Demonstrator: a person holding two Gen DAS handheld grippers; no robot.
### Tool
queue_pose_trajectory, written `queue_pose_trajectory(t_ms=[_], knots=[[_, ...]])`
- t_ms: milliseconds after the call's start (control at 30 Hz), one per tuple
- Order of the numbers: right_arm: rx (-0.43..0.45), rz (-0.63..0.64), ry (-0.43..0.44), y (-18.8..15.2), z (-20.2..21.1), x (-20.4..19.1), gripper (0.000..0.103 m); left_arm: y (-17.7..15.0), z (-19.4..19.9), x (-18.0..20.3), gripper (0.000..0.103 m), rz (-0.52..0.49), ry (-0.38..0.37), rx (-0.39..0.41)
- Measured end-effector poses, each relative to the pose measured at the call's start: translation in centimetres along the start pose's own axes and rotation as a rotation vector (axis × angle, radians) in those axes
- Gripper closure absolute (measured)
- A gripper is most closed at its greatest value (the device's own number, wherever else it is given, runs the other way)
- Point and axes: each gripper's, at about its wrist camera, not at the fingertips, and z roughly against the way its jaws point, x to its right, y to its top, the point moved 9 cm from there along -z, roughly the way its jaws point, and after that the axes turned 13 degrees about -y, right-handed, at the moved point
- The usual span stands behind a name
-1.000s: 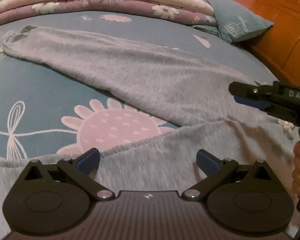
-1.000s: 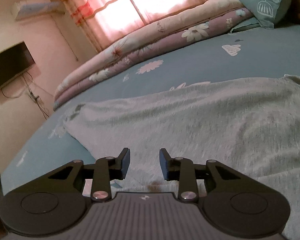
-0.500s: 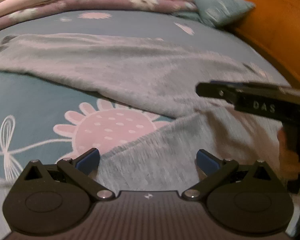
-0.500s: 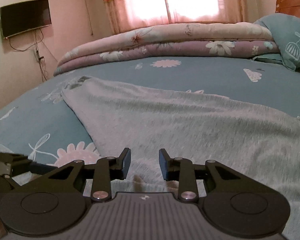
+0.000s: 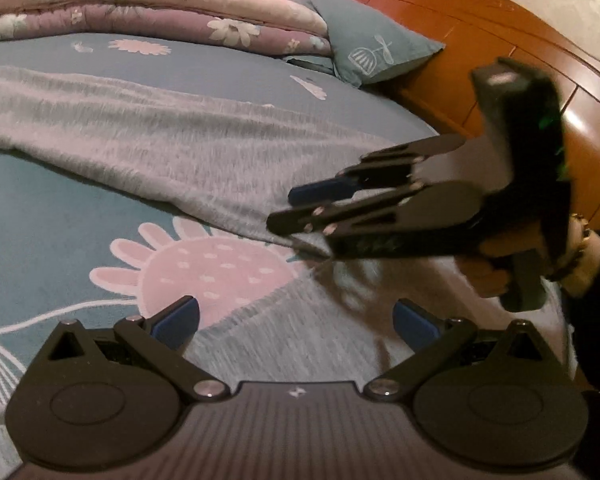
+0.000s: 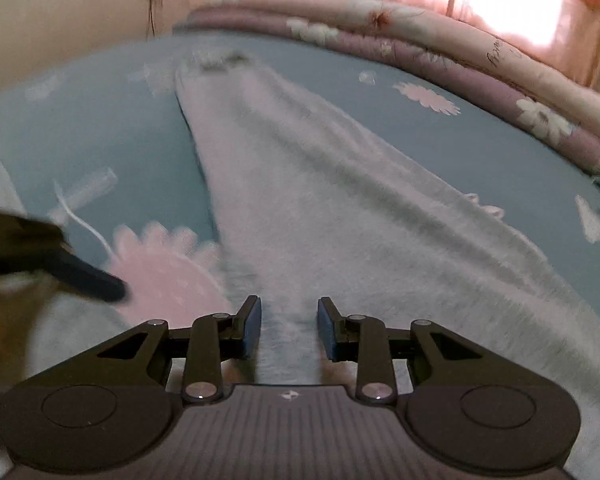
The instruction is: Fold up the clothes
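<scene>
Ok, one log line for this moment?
grey garment spread on bed | left gripper open | right gripper open, over fabric | no grasp

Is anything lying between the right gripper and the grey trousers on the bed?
Nothing visible. The right gripper hangs open directly over the grey trousers, with only bare cloth ahead of it. The left gripper is off to the side, not between them.

The grey trousers (image 5: 172,148) are a pale heathered knit, plain throughout. The bedsheet (image 5: 52,216) is dusty teal, printed with a pink dotted flower (image 5: 216,268) and white line drawings. The folded quilt (image 5: 140,4) is pink above, mauve below, with white blossoms. The pillow (image 5: 372,44) is teal with a white sketch. The headboard (image 5: 480,60) is orange-brown wood. Both claws are black with blue pads (image 6: 252,326).
</scene>
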Motion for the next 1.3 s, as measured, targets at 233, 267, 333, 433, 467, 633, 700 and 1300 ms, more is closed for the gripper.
queue_pose_trajectory(t_ms=[233,267,333,433,467,633,700,1300], knots=[[0.011,-0.012,0.042,-0.2,0.8,-0.6,0.1,0.0,-0.3,0.2,0.001,-0.032,0.026,-0.011],[0.009,-0.012,0.044,-0.2,0.9,-0.6,0.1,-0.1,-0.3,0.2,0.001,-0.036,0.03,-0.013],[0.017,-0.042,0.055,0.3,1.4,-0.2,0.1,0.0,-0.3,0.1,0.001,-0.041,0.035,-0.015],[0.032,-0.074,0.102,0.9,2.6,-0.1,0.1,0.0,-0.4,0.1,0.001,-0.045,0.036,-0.013],[0.027,-0.082,0.127,0.9,2.9,-0.2,0.1,0.0,-0.4,0.1,0.001,-0.044,0.037,-0.013],[0.001,-0.068,0.214,0.3,3.3,-1.3,0.1,0.1,-0.6,0.1,0.001,-0.05,0.045,-0.015],[-0.032,-0.04,0.222,-0.1,2.7,-1.7,0.1,0.1,-0.6,0.1,0.001,-0.054,0.048,-0.016],[0.007,-0.108,0.256,1.5,4.4,0.8,0.074,0.1,-0.7,-0.1,0.001,-0.051,0.037,-0.008]])
